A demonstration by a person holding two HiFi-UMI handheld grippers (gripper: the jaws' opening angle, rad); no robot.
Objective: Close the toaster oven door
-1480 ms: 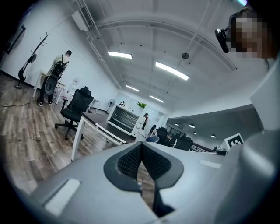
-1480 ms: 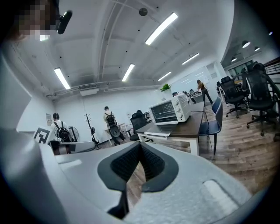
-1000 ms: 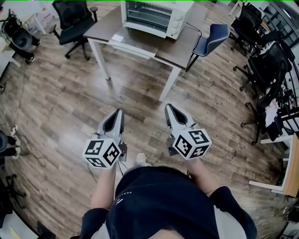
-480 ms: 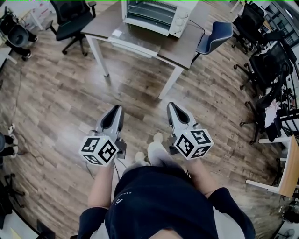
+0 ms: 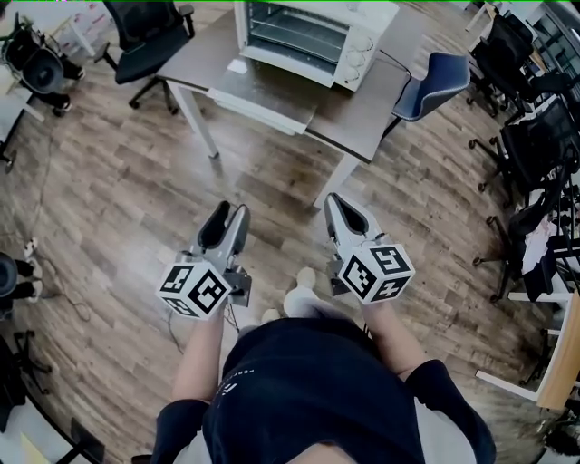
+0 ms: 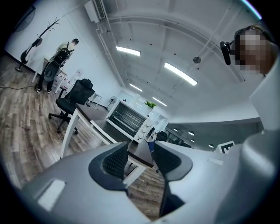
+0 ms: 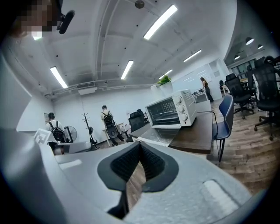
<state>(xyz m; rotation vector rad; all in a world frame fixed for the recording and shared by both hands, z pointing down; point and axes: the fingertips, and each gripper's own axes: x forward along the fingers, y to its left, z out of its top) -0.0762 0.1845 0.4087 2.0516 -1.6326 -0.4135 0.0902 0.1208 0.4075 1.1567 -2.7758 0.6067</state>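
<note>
The oven [image 5: 308,32] sits at the far side of a dark bench [image 5: 362,113] on white legs, its door [image 5: 270,91] dropped flat and reaching to the bench's near edge. A blue chair [image 5: 433,74] stands just beside the bench's right end, and a black chair [image 5: 149,27] stands near its left end. More black chairs [image 5: 535,136] crowd the right side of the room, well apart from the bench. A cord [image 7: 204,112] runs from the oven's right side across the bench top. Between the person and the bench lies a bare stretch of wood-plank floor [image 5: 118,199], with nothing standing in front of the door. The left hand-held gripper [image 5: 230,214] hangs over that floor, short of the bench, its jaws opening with nothing between them. The right hand-held gripper [image 5: 334,203] hangs beside it at about the same reach, its pads pressed together at the tips and empty. Both point toward the bench, and neither touches anything. A light shoe [image 5: 304,292] shows on the floor between the two. The room is a wide office with a white ceiling and long strip lights [image 7: 161,21]. Far off, a person with a backpack [image 7: 106,119] stands near a coat stand [image 7: 86,124].
</note>
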